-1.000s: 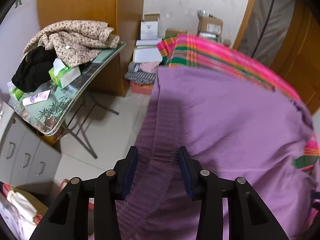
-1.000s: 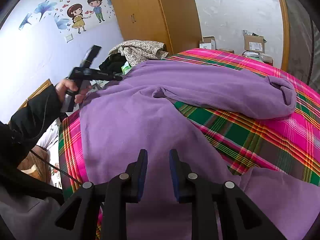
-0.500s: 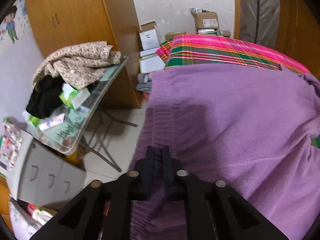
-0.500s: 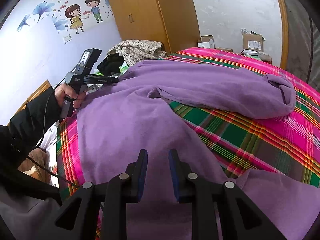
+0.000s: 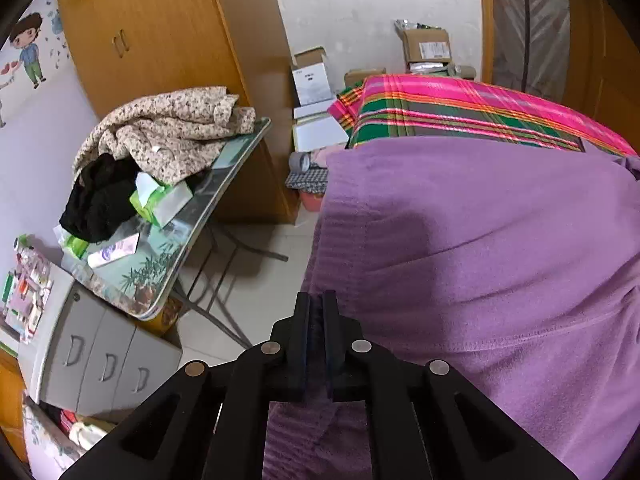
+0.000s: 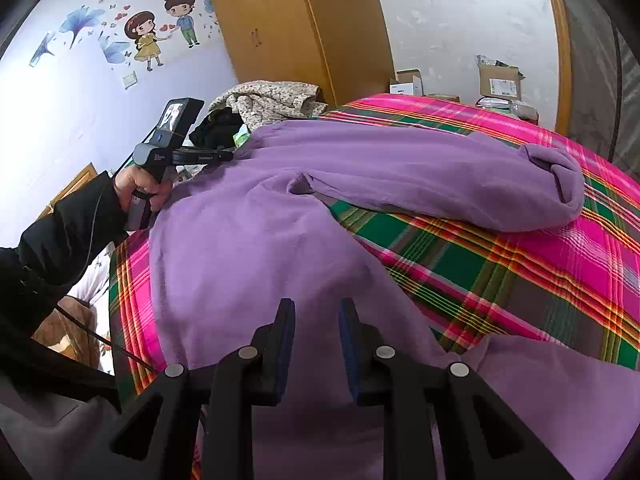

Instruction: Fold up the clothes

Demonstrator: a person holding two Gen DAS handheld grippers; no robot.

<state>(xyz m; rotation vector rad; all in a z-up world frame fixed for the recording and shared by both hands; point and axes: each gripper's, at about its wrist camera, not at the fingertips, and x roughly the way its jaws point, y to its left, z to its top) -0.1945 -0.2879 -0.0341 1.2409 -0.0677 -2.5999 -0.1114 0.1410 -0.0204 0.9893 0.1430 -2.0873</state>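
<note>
- Purple sweater (image 6: 248, 264) lies spread on the plaid bed (image 6: 520, 280), one sleeve (image 6: 440, 184) stretched out; no fold shows yet.
- Left tongs (image 5: 316, 312) pinch its ribbed hem (image 5: 340, 240).
- Right tongs (image 6: 316, 320) hover slightly parted, holding nothing.

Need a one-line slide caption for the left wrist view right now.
Left gripper, jaws shut on the ribbed hem of the purple sweater at the edge of the plaid bed.
</note>
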